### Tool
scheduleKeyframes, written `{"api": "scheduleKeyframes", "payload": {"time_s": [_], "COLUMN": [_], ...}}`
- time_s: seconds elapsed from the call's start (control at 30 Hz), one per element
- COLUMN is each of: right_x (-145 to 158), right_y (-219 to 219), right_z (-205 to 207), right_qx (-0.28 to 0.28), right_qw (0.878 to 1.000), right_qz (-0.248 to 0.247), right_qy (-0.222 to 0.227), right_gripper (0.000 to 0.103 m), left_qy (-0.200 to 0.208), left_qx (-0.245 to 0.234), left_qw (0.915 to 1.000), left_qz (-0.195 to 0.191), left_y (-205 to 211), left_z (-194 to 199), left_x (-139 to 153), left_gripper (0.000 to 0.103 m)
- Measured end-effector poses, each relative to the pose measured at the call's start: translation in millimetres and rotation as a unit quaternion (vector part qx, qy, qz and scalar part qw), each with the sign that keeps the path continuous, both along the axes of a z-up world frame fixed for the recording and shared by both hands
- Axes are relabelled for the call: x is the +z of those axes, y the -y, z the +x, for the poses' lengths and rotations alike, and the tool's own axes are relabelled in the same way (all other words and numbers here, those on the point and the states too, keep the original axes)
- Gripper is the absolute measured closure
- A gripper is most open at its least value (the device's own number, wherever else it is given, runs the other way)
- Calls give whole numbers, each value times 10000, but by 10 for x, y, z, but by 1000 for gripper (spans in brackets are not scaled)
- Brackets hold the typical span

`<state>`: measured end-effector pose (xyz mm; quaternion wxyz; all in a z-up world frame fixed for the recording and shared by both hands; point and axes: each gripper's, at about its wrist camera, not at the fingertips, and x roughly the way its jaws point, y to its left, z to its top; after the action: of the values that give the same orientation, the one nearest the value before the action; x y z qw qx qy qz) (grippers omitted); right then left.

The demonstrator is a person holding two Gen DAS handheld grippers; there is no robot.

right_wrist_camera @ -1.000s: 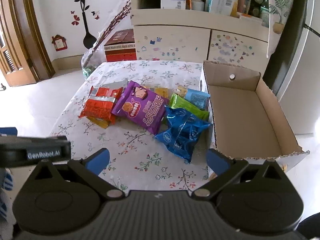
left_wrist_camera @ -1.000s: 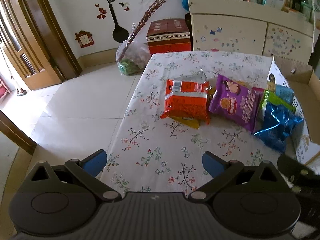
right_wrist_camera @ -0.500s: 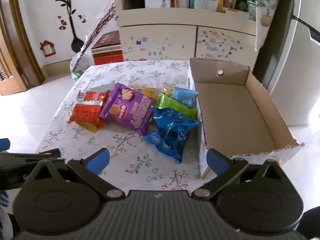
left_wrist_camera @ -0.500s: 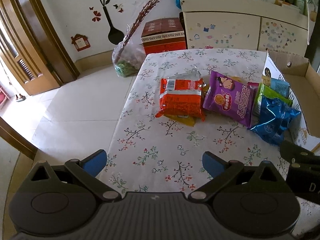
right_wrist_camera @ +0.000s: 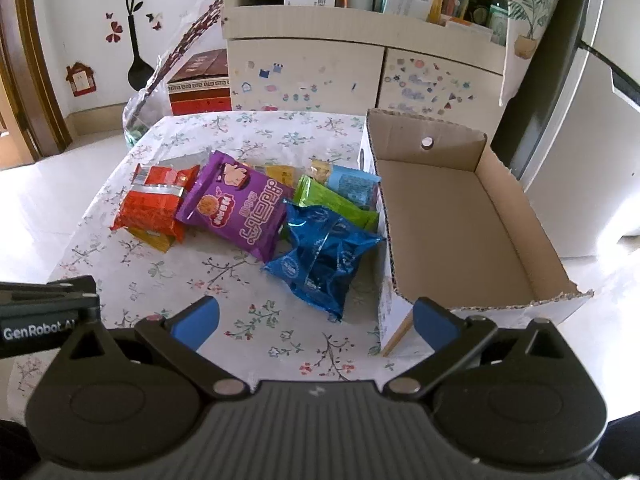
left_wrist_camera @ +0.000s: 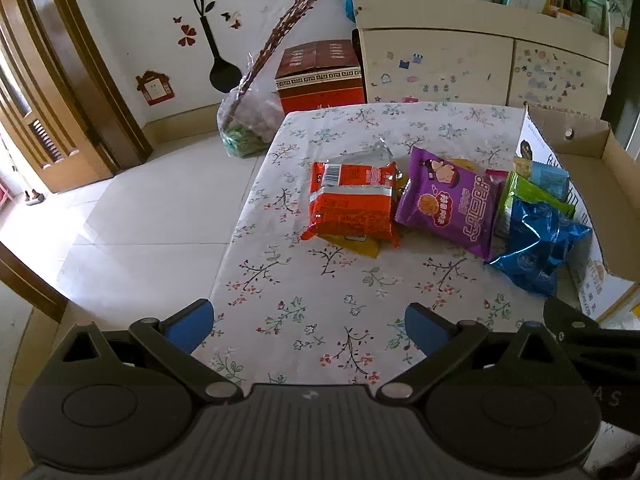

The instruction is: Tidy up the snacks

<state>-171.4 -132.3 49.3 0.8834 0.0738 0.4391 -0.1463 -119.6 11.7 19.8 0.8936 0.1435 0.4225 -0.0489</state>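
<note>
Left gripper (left_wrist_camera: 308, 322) jaws apart, empty, above the near tablecloth (left_wrist_camera: 320, 288). Right gripper (right_wrist_camera: 316, 318) likewise spread, empty. Ahead of both: red packet (left_wrist_camera: 352, 204), purple packet (right_wrist_camera: 236, 210), blue packet (right_wrist_camera: 324, 256). Cardboard box (right_wrist_camera: 452, 216) right of them, touching.

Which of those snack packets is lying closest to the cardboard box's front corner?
The crinkled dark blue packet, beside the cardboard box. The purple and red packets lie farther left.
</note>
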Motion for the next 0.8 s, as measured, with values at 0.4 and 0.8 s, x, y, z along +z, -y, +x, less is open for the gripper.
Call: {"api": "scheduleKeyframes", "payload": {"time_s": [0.4,0.8], "right_x": [-3,4], "right_y": [-21,-11], "right_z": [2,0], "right_qx": [20,-3], "right_qw": [9999,9998], "right_qz": [-167,-168], "right_qy": [33,49], "right_gripper": [1,1], "left_qy": [42,-12], "left_qx": [34,180], "left_qw": [10000,9998], "left_qz": [29,-115], "left_y": [6,-16], "left_z": [-14,-12], "left_x": [-4,-18], "left_gripper": [0,0]}}
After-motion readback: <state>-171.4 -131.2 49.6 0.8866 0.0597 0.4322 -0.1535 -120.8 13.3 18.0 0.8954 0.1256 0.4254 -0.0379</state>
